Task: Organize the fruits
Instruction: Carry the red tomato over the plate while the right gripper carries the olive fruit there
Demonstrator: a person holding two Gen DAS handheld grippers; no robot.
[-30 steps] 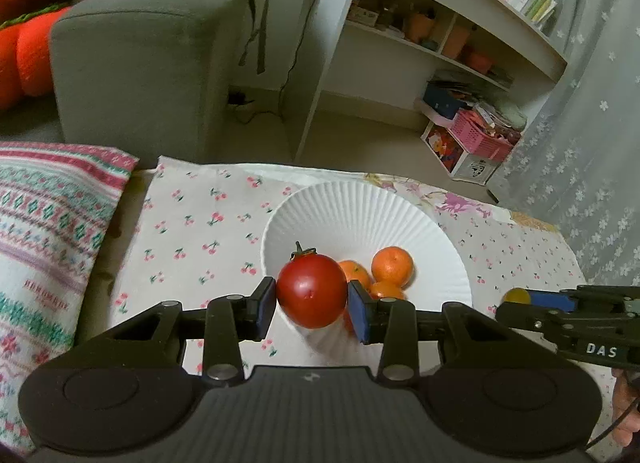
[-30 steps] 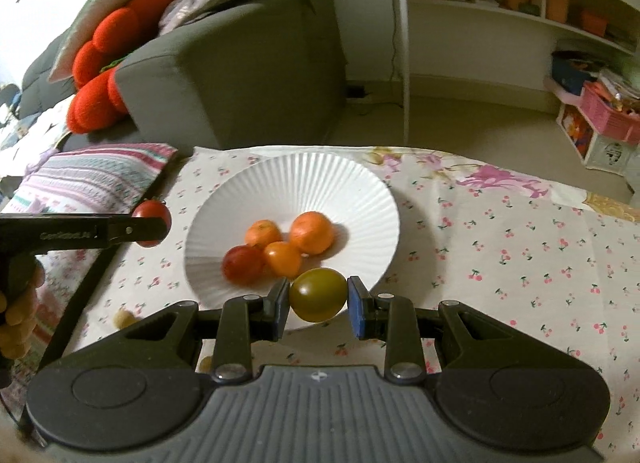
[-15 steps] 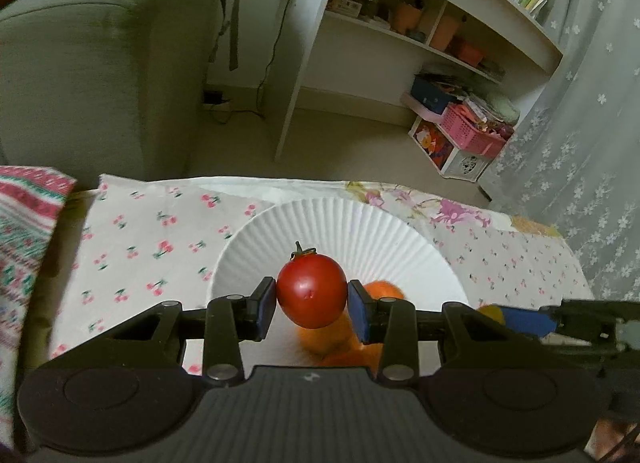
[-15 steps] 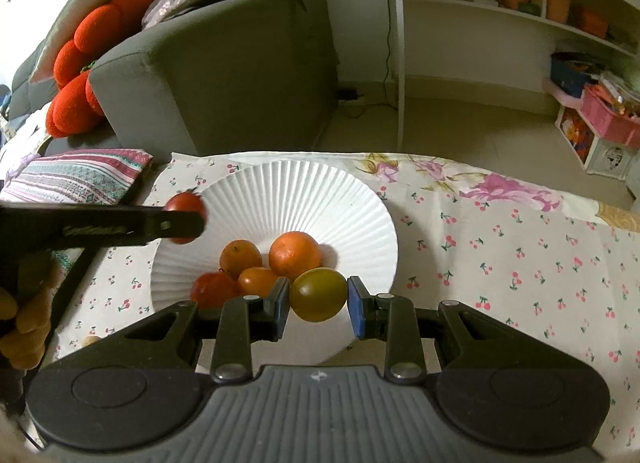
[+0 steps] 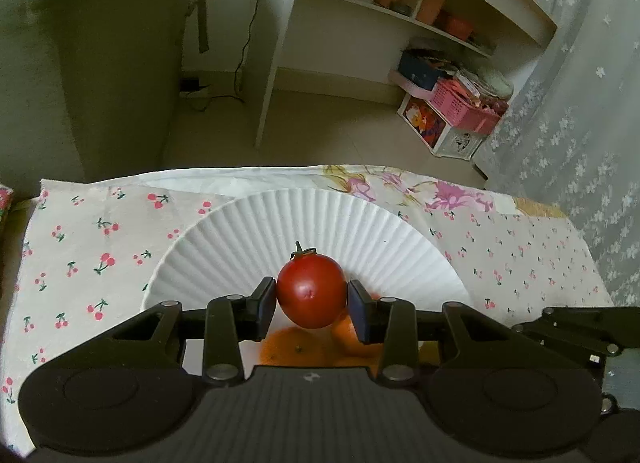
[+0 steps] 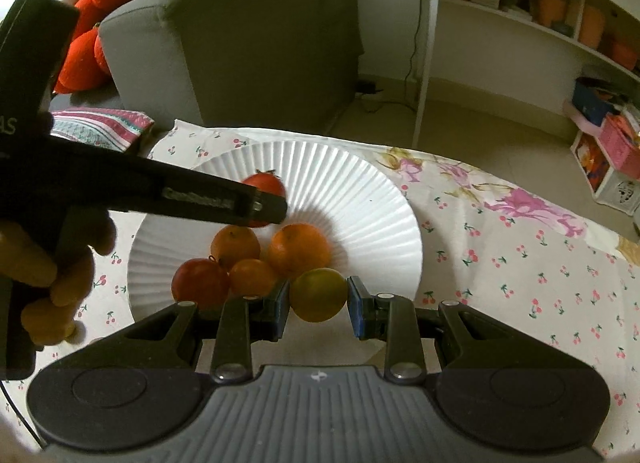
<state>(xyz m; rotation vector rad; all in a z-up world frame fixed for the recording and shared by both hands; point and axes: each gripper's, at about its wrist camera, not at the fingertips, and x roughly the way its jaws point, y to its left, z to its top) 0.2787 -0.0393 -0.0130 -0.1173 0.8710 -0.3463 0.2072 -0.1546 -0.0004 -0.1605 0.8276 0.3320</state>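
I see the sofa [image 6: 240, 43] as the biggest thing, grey, standing beyond the table with red cushions [image 6: 100, 23] on it. To its right stands a white shelf unit [image 5: 400, 3] with pots and boxes, and a pink basket [image 5: 460, 105] on the floor by it. A striped pillow [image 6: 100, 127] lies at the table's far left corner.

My table is covered by a cherry-print cloth [image 6: 520, 283]. On it sits a white fluted plate [image 6: 360, 191], and both my grippers hang over it.

From the right wrist view, my left gripper [image 6: 276, 199] reaches in from the left, with the person's hand [image 6: 52, 275] around its handle. My right gripper [image 6: 318, 295] is at the plate's near rim.

On the plate I count three oranges [image 6: 298, 249] bunched together in the near left part, with a small red tomato [image 6: 200, 283] touching them on the left.

My left gripper [image 5: 312, 297] is clamped on a red tomato [image 5: 311, 291], stem up, both pads pressing its sides. I hold it over the plate's middle, just above the oranges; from the right wrist view I cannot tell whether it touches them.

My right gripper is clamped on a yellow-green tomato [image 6: 319, 294], held over the near rim, just beside the nearest orange.
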